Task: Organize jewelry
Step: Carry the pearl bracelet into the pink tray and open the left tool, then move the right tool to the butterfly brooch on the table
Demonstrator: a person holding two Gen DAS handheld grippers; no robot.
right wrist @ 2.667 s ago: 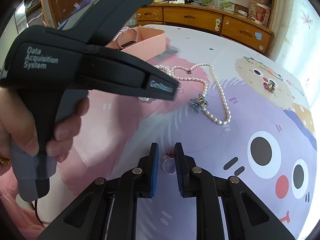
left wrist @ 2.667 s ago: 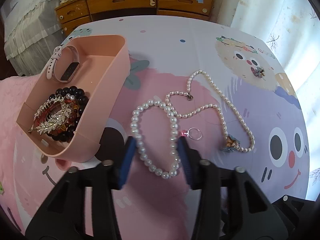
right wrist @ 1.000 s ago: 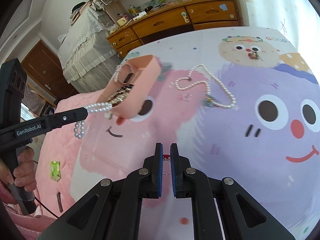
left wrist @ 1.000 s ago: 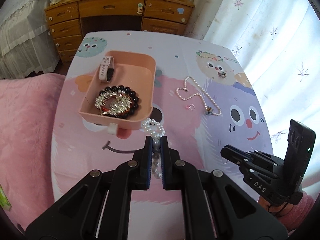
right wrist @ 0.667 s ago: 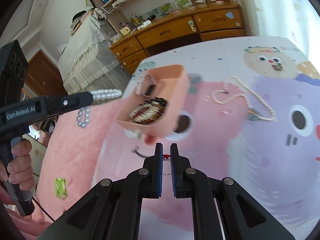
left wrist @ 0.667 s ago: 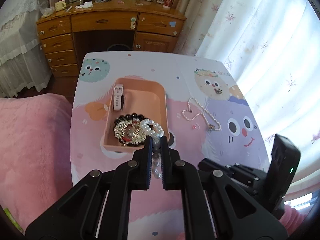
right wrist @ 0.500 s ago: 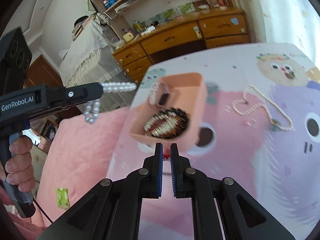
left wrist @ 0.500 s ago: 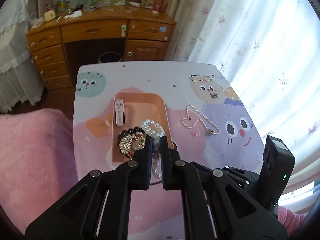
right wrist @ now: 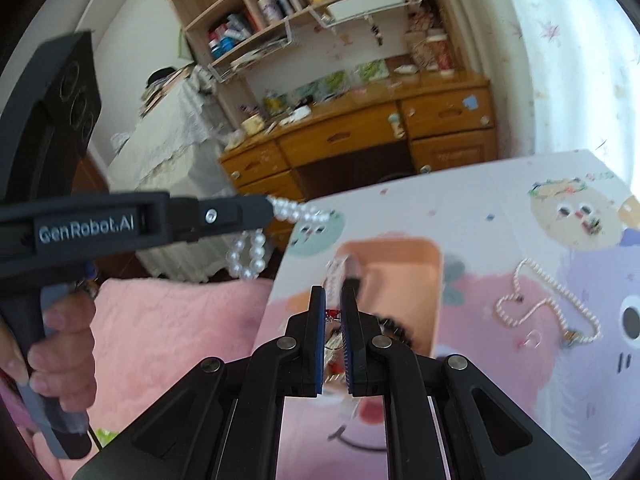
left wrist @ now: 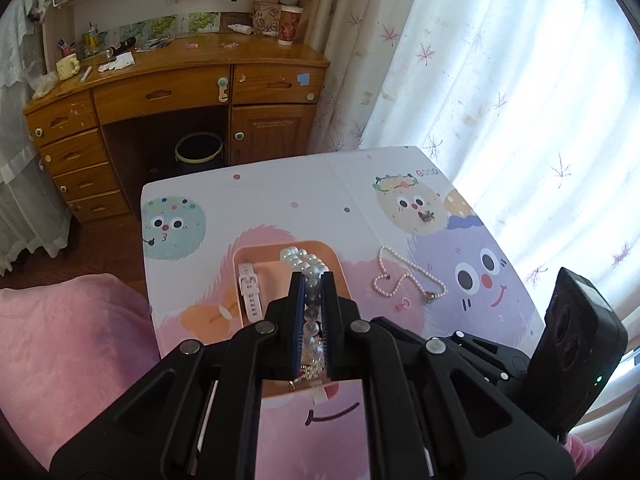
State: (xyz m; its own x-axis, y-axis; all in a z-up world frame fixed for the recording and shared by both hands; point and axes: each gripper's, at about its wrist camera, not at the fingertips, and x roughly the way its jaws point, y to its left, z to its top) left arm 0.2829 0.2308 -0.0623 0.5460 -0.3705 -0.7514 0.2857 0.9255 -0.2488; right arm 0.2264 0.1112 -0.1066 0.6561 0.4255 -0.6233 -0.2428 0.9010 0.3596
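Note:
My left gripper (left wrist: 311, 280) is shut on a white pearl bracelet (left wrist: 304, 264) and holds it high above the pink tray (left wrist: 276, 252); the bracelet also hangs from it in the right wrist view (right wrist: 256, 256). My right gripper (right wrist: 333, 304) is shut on a small ring with a red stone (right wrist: 333, 314), high above the tray (right wrist: 424, 252). The tray holds a white watch (left wrist: 250, 294) and dark bead bracelets (right wrist: 394, 330). A long pearl necklace (left wrist: 408, 276) and a pink ring (left wrist: 405, 303) lie on the table to the right.
The table has a cartoon-print cover (left wrist: 480, 280). A small charm (left wrist: 428, 215) lies at its far right. A pink blanket (left wrist: 68, 344) lies to the left. A wooden desk (left wrist: 180, 92) stands behind, and a curtained window (left wrist: 500, 60) is on the right.
Both grippers have risen well above the table, so tray and jewelry look smaller. The left took the pearl bracelet off the table; the right took the small ring.

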